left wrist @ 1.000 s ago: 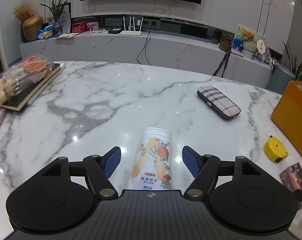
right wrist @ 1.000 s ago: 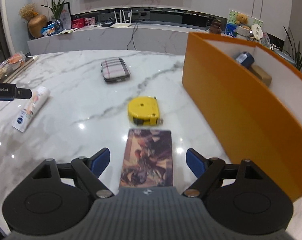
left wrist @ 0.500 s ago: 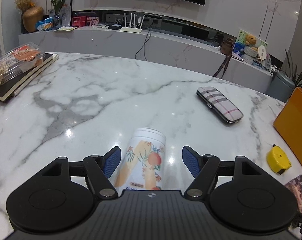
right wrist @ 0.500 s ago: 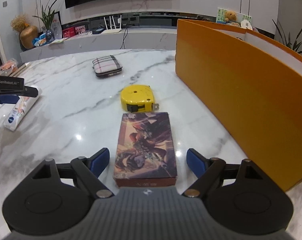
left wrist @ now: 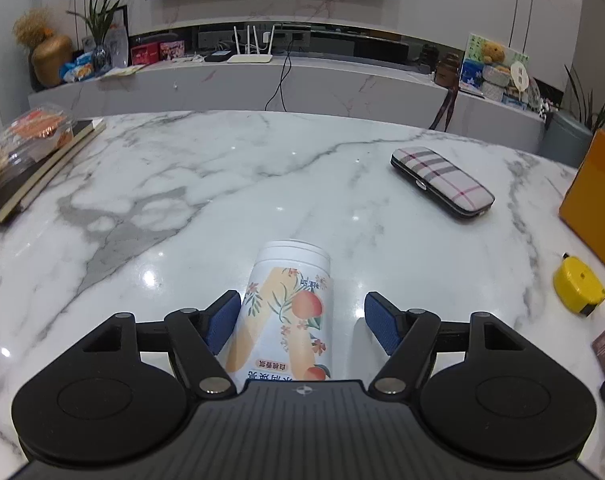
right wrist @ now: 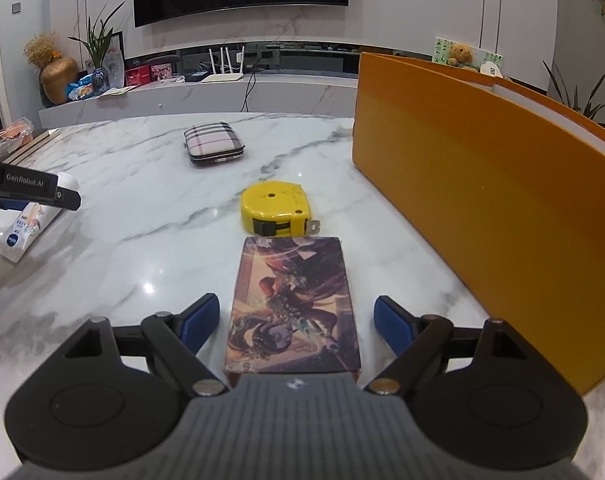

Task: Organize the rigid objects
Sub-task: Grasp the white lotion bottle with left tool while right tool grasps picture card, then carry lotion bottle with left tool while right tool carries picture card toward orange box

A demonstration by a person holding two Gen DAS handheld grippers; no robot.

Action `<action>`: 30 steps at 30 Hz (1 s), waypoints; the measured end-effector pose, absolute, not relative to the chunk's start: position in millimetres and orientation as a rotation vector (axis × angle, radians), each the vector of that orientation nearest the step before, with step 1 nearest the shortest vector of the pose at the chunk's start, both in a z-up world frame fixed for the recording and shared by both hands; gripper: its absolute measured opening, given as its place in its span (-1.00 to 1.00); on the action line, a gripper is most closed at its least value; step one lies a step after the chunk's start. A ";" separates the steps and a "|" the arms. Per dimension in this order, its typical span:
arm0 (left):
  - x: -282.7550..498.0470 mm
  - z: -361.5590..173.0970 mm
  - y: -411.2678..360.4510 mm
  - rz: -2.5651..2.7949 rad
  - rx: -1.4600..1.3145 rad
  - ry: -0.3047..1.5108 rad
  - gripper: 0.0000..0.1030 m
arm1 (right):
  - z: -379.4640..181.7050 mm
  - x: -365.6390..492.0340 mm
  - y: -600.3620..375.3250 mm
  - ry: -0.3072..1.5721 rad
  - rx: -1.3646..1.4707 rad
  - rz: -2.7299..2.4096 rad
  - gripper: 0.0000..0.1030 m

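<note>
My left gripper (left wrist: 302, 322) is open around a white tube with a peach print (left wrist: 288, 312) that lies on the marble table; the left pad is close to it, the right pad stands apart. My right gripper (right wrist: 294, 324) is open around a printed card box (right wrist: 294, 308) lying flat on the table, with gaps on both sides. A yellow tape measure (right wrist: 276, 209) lies just beyond the box. A plaid case (right wrist: 213, 147) lies farther back. The tube (right wrist: 26, 226) and the left gripper (right wrist: 30, 192) show at the left of the right wrist view.
An orange box (right wrist: 482, 200) stands on the table at the right, close to my right gripper. Books with a clear snack pack (left wrist: 26, 152) lie at the table's far left. The plaid case (left wrist: 442, 186) and tape measure (left wrist: 580, 288) lie right of my left gripper.
Both grippers have come lower and closer over their objects: the tube now sits deeper between the left fingers, the card box deeper between the right. Both stay open.
</note>
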State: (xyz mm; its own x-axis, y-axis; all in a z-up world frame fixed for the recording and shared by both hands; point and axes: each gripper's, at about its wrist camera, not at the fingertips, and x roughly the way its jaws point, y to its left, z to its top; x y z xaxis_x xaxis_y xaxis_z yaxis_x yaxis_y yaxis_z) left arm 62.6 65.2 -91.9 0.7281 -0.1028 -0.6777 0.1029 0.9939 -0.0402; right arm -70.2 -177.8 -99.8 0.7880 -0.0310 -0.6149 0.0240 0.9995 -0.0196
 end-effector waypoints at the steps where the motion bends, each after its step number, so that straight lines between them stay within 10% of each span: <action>1: 61.9 -92.5 62.7 -0.111 0.014 0.742 0.49 | -99.9 -70.4 -177.3 0.662 -0.011 -0.030 0.61; 10: 62.2 -90.1 64.0 -0.090 0.017 0.738 0.04 | -99.7 -69.9 -175.6 0.645 -0.023 -0.011 0.34; 30: 41.4 -74.0 81.4 -0.076 0.035 0.720 -0.01 | -84.7 -73.3 -169.6 0.636 -0.013 0.022 0.12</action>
State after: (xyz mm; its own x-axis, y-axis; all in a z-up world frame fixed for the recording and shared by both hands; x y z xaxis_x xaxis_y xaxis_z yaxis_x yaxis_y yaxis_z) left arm 41.4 81.4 -74.0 0.7492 -0.0578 -0.6598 0.0816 0.9966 0.0053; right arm -73.3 -169.6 -84.7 0.8043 0.0163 -0.5940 -0.0245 0.9997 -0.0058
